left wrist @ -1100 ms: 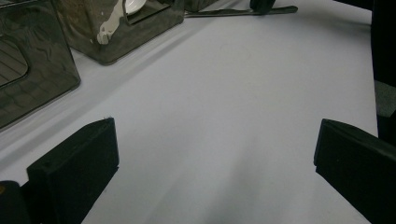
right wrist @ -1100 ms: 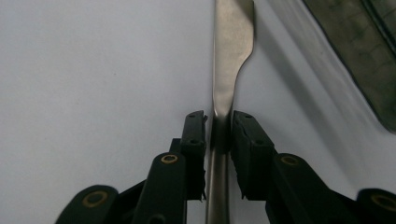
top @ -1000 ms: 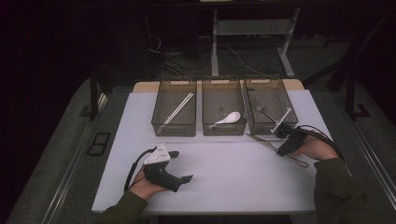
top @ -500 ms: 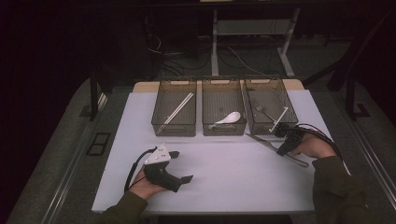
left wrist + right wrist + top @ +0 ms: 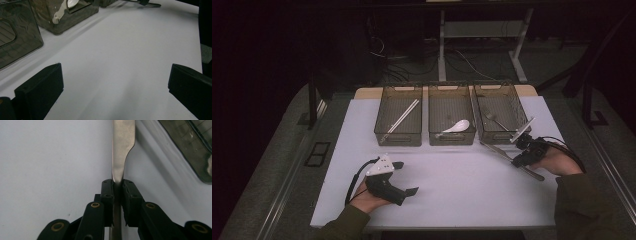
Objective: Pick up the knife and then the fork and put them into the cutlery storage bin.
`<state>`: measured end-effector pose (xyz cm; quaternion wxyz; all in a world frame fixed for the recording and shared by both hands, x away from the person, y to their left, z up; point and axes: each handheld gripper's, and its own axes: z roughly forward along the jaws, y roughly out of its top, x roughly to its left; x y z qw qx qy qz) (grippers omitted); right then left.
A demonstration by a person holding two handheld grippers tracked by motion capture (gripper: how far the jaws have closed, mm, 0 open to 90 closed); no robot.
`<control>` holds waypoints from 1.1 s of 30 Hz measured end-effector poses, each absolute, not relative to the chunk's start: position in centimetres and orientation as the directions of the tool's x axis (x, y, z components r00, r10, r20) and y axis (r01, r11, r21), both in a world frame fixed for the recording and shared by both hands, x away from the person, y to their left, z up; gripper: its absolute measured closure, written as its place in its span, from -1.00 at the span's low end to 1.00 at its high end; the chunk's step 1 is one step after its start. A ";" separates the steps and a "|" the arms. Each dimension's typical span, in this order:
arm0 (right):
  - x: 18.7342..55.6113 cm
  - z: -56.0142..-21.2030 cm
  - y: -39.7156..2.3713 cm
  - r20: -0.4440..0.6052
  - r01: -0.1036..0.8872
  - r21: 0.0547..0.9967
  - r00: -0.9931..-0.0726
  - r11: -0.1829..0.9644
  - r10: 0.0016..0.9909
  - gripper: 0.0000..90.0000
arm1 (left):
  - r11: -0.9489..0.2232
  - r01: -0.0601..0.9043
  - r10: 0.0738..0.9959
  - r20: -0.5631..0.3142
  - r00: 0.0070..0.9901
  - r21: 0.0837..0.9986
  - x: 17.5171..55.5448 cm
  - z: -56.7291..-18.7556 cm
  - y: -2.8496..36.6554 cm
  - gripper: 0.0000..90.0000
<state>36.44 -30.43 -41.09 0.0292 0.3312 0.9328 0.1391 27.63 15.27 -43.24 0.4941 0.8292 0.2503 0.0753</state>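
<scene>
Plain steel knife [image 5: 122,150], no markings

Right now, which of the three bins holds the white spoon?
The middle bin: the white spoon lies in it. The left bin holds chopsticks; the right bin holds a fork.

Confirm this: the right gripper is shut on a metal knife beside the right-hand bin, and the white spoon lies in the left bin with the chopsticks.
One part is wrong. The white spoon lies in the middle bin, not with the chopsticks in the left bin; the high view shows it. The right gripper is indeed shut on the metal knife beside the right-hand bin.
</scene>
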 end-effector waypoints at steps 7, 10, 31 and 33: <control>35.4 -40.4 -31.7 0.081 0.605 0.384 -0.775 0.698 0.627 0.78 | -0.380 0.343 0.491 -0.127 0.862 0.859 27.6 -43.2 15.3 -1.00; 35.0 -40.2 -32.1 0.103 0.603 0.424 -0.773 0.675 0.626 0.77 | -0.382 0.343 0.490 -0.126 0.862 0.858 27.6 -43.2 15.3 -1.00; 34.4 -38.0 -35.4 0.203 0.584 0.704 -0.712 0.405 0.673 0.78 | -0.381 0.337 0.488 -0.123 0.864 0.861 27.6 -43.1 15.4 -1.00; 34.4 -37.9 -35.6 0.209 0.581 0.717 -0.707 0.386 0.675 0.78 | -0.381 0.335 0.488 -0.121 0.865 0.862 27.6 -43.2 15.5 -1.00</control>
